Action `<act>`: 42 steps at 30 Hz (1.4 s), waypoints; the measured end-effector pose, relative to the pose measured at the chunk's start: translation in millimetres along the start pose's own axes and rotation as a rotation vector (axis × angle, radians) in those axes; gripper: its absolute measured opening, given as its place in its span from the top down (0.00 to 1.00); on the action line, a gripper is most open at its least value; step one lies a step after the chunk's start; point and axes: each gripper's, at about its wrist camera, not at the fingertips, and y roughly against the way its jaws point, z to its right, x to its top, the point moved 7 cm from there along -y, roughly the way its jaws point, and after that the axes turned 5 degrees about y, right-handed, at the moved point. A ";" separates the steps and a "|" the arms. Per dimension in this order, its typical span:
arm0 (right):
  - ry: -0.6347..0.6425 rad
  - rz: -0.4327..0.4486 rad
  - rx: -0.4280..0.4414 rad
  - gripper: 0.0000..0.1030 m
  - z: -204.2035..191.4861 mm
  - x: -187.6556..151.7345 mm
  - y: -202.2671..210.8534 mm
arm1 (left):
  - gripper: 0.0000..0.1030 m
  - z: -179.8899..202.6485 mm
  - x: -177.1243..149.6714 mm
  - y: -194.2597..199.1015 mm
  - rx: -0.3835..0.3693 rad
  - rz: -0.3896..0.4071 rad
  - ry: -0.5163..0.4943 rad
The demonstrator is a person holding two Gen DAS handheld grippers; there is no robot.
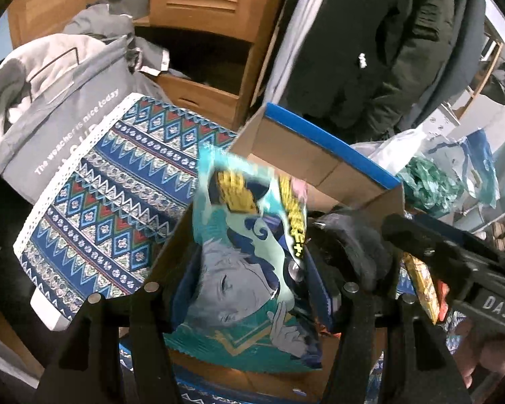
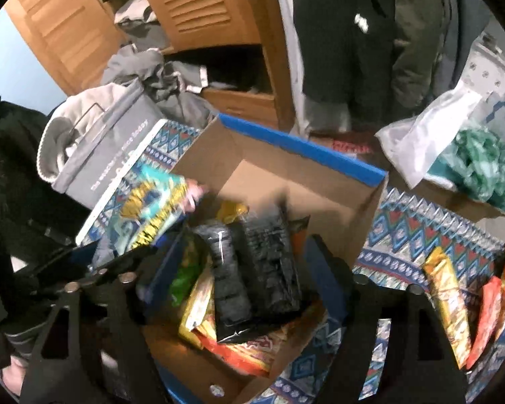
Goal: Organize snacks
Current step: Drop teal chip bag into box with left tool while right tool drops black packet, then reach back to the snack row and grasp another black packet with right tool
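A cardboard box point(image 2: 336, 208) with blue-edged flaps stands on the patterned cloth and holds several snack bags, a black one point(image 2: 262, 276) on top. My left gripper point(image 1: 252, 286) is shut on a teal snack bag with an anime face point(image 1: 245, 269) and holds it over the box's left edge. That bag also shows in the right wrist view point(image 2: 151, 212). My right gripper point(image 2: 245, 279) is open and empty just above the box. It also shows in the left wrist view point(image 1: 454, 259), at the right.
More snack bags point(image 2: 451, 303) lie on the cloth at the right of the box. A grey storage bin point(image 2: 107, 155) stands at the left. A wooden cabinet point(image 2: 219, 17) and hanging coats point(image 2: 370, 50) are behind. Plastic bags point(image 2: 454, 141) sit at the back right.
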 end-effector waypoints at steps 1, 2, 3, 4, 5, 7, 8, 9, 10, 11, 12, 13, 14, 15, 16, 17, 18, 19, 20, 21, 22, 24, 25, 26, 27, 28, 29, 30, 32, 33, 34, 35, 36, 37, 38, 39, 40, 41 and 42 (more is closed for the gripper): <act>0.005 0.003 -0.006 0.27 0.8 0.8 1.6 | 0.41 -0.7 0.6 1.1 0.000 0.003 0.007; 0.007 0.005 -0.010 0.27 1.7 1.8 3.0 | 0.39 -0.3 1.5 1.7 -0.004 0.004 0.012; 0.008 0.009 -0.016 0.27 3.4 2.4 5.9 | 0.38 0.6 2.2 2.5 -0.008 0.005 0.015; 0.008 0.012 -0.019 0.27 4.8 3.1 7.5 | 0.35 1.9 2.8 3.7 -0.011 0.007 0.015; 0.009 0.017 -0.023 0.27 6.5 3.3 9.9 | 0.32 4.2 3.3 5.3 -0.008 0.012 0.010; 0.010 0.023 -0.041 0.27 11.0 3.5 14.6 | 0.30 8.2 3.6 7.7 -0.006 0.016 0.001; 0.009 0.024 -0.048 0.27 13.5 3.2 16.8 | 0.27 10.7 3.2 8.9 -0.009 0.018 -0.004; 0.006 0.026 -0.052 0.27 16.1 2.6 19.1 | 0.27 12.7 2.6 9.6 -0.011 0.019 -0.007; 0.000 0.027 -0.055 0.27 18.8 1.8 21.3 | 0.26 15.1 1.9 10.2 -0.012 0.020 -0.011; -0.006 0.028 -0.055 0.27 20.8 0.8 22.6 | 0.26 18.4 0.6 10.8 -0.018 0.018 -0.016; -0.011 0.028 -0.056 0.27 23.3 -0.3 24.4 | 0.26 21.3 -0.4 11.2 -0.025 0.016 -0.021; -0.016 0.029 -0.059 0.27 25.6 -1.2 26.1 | 0.26 24.2 -1.5 11.5 -0.028 0.013 -0.027; -0.018 0.029 -0.063 0.27 27.7 -2.1 27.5 | 0.26 27.9 -2.8 12.3 -0.029 0.012 -0.034; -0.019 0.029 -0.068 0.27 29.8 -3.2 29.1 | 0.26 31.2 -3.7 13.4 -0.033 0.013 -0.039; -0.020 0.031 -0.074 0.27 32.2 -4.6 31.3 | 0.26 34.8 -4.4 14.4 -0.037 0.014 -0.045; -0.021 0.033 -0.079 0.27 34.2 -6.3 33.3 | 0.26 39.0 -5.1 15.2 -0.039 0.015 -0.053; -0.022 0.034 -0.085 0.27 36.6 -8.1 35.4 | 0.26 42.3 -5.8 15.6 -0.041 0.014 -0.057; -0.024 0.035 -0.089 0.27 39.7 -9.8 37.8 | 0.26 46.3 -6.8 16.1 -0.045 0.014 -0.063; -0.028 0.037 -0.092 0.27 42.2 -11.1 39.8 | 0.26 50.7 -8.3 16.4 -0.050 0.013 -0.069; -0.033 0.040 -0.097 0.27 46.0 -12.6 42.8 | 0.26 53.7 -9.6 16.6 -0.051 0.012 -0.072; -0.041 0.043 -0.102 0.27 50.3 -14.4 45.9 | 0.26 57.1 -10.9 16.6 -0.054 0.010 -0.075; -0.058 0.047 -0.111 0.27 59.3 -18.6 52.0 | 0.26 65.9 -14.2 16.7 -0.066 0.002 -0.086; -0.065 0.049 -0.115 0.27 63.5 -20.6 54.8 | 0.26 71.2 -16.1 16.7 -0.071 -0.001 -0.093; -0.074 0.051 -0.119 0.27 68.5 -23.0 58.2 | 0.26 75.1 -17.7 16.9 -0.074 -0.004 -0.099; -0.081 0.053 -0.124 0.27 72.5 -25.4 61.1 | 0.26 79.5 -19.8 16.9 -0.077 -0.006 -0.103; -0.090 0.055 -0.131 0.27 77.9 -28.2 64.6 | 0.26 85.1 -22.2 17.0 -0.084 -0.009 -0.110; -0.100 0.056 -0.138 0.27 83.3 -31.2 68.0 | 0.26 88.7 -23.9 17.0 -0.088 -0.011 -0.114; -0.109 0.057 -0.143 0.27 87.9 -33.9 70.6 | 0.26 93.7 -26.3 17.0 -0.093 -0.016 -0.120; -0.132 0.057 -0.153 0.27 98.9 -40.4 76.6 | 0.26 103.8 -31.2 16.3 -0.104 -0.026 -0.132; -0.147 0.057 -0.160 0.27 106.0 -44.9 80.2 | 0.26 109.3 -33.7 16.0 -0.109 -0.031 -0.140; -0.156 0.057 -0.166 0.27 110.6 -48.0 82.9 | 0.26 114.3 -36.2 15.6 -0.111 -0.035 -0.146; -0.167 0.056 -0.174 0.27 115.8 -51.2 85.4 | 0.26 120.4 -39.7 15.0 -0.115 -0.042 -0.155; -0.181 0.056 -0.181 0.27 121.8 -55.4 88.5 | 0.26 125.2 -42.3 14.1 -0.120 -0.047 -0.160; -0.198 0.056 -0.188 0.27 129.0 -60.4 92.2 | 0.26 130.3 -45.5 13.4 -0.125 -0.053 -0.167; -0.208 0.056 -0.193 0.27 133.6 -63.0 94.6 | 0.26 136.9 -50.2 12.3 -0.128 -0.062 -0.177; -0.223 0.056 -0.199 0.27 140.0 -66.8 97.9 | 0.26 141.7 -53.5 11.2 -0.130 -0.068 -0.184; -0.239 0.058 -0.206 0.27 147.6 -71.5 102.2 | 0.26 146.2 -56.7 10.5 -0.132 -0.075 -0.188; -0.250 0.059 -0.213 0.27 152.8 -74.6 105.4 | 0.26 150.9 -60.2 9.4 -0.137 -0.083 -0.192; -0.261 0.061 -0.222 0.27 158.8 -77.9 109.0 | 0.26 155.7 -64.1 8.2 -0.143 -0.093 -0.196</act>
